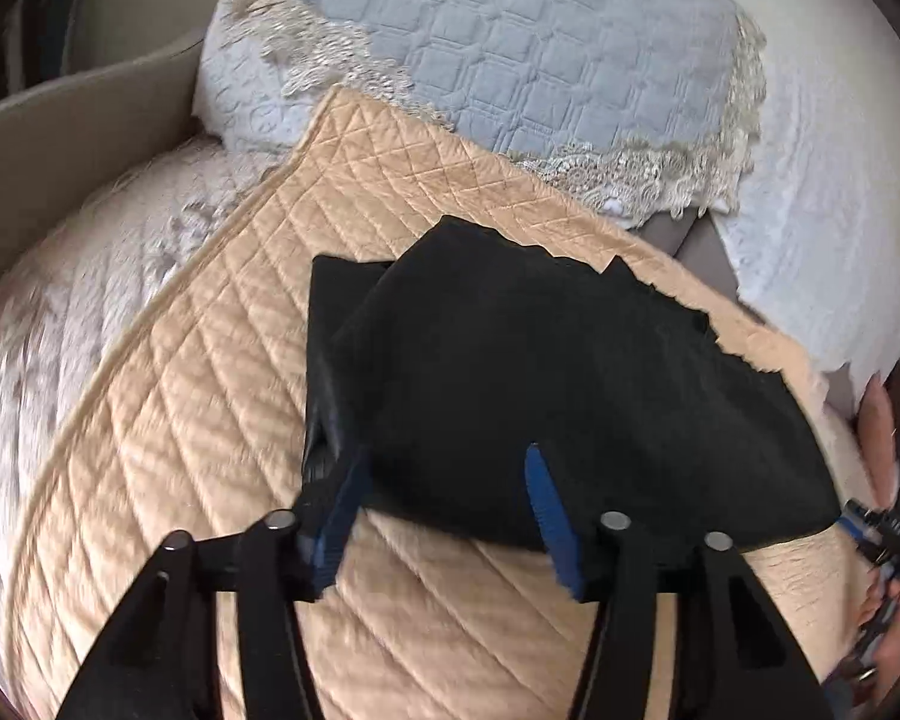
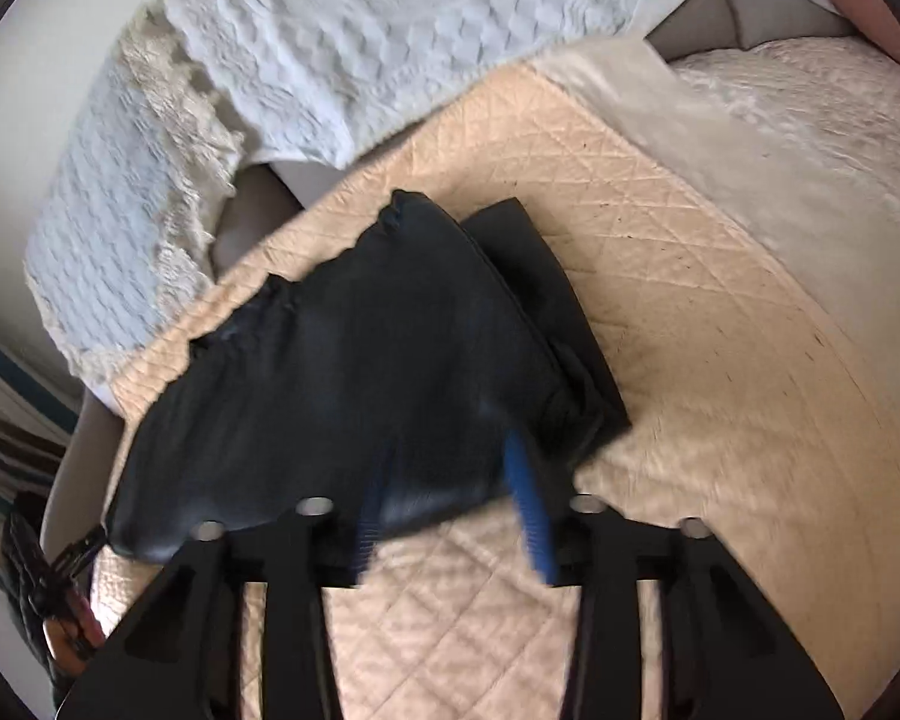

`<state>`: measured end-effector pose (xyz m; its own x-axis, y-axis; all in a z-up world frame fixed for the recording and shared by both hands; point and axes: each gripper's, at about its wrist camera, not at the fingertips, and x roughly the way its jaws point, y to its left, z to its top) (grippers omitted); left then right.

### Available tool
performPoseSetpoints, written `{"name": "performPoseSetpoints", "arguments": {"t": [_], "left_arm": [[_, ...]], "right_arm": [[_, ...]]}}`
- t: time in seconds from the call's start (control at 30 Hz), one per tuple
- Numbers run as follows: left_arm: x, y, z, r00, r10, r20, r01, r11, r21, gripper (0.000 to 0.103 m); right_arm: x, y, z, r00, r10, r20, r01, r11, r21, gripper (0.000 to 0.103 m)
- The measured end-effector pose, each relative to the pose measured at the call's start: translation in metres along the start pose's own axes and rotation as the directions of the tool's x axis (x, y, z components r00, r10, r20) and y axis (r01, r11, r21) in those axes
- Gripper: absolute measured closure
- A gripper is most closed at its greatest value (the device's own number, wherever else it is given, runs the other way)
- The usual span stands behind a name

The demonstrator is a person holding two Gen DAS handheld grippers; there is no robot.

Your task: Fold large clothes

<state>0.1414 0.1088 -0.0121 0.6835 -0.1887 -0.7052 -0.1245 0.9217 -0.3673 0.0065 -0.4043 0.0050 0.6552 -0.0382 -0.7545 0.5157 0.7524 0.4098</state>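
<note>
A folded black garment [image 1: 510,372] lies on a peach quilt [image 1: 198,396] spread over a sofa, with a pale blue lace-edged cover [image 1: 510,60] behind it. The left gripper [image 1: 450,480] hangs over the garment's near edge, its blue fingers [image 1: 543,480] spread wide with nothing pinched between them; the cloth lies under them, not in them. The right gripper [image 2: 450,480] stands likewise at the opposite end, fingers [image 2: 525,480] parted and gripping nothing, though blur hides whether a tip brushes the cloth.

The fabric looks soft and limp, with a faint sheen that suggests a smooth, possibly slippery surface; stacked in layers it probably carries some weight and will sag if lifted by one point. The safest hold seems to be the two near corners, pinching all layers together.

In the right wrist view the bundle's long axis runs from lower left to upper right, with a gathered, puckered edge [image 2: 330,252] along the far side and a narrower layer [image 2: 540,300] jutting out on the right.
</note>
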Motion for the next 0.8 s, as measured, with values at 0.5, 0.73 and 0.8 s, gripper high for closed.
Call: {"name": "performPoseSetpoints", "arguments": {"t": [0.5, 0.73, 0.8], "left_arm": [[0.043, 0.024, 0.003, 0.999, 0.027, 0.038, -0.017, 0.970, -0.242, 0.024], [0.051, 0.016, 0.006, 0.990, 0.139, 0.036, -0.129, 0.972, -0.195, 0.033], [0.052, 0.017, 0.008, 0.984, 0.175, 0.030, -0.166, 0.966, -0.199, 0.053]], "right_arm": [[0.026, -0.041, 0.003, 0.997, 0.035, 0.075, -0.053, 0.963, 0.264, 0.040], [0.035, -0.035, 0.009, 0.993, -0.068, 0.091, 0.042, 0.964, 0.262, 0.040], [0.038, -0.033, 0.013, 0.992, -0.096, 0.080, 0.072, 0.962, 0.264, 0.043]]}}
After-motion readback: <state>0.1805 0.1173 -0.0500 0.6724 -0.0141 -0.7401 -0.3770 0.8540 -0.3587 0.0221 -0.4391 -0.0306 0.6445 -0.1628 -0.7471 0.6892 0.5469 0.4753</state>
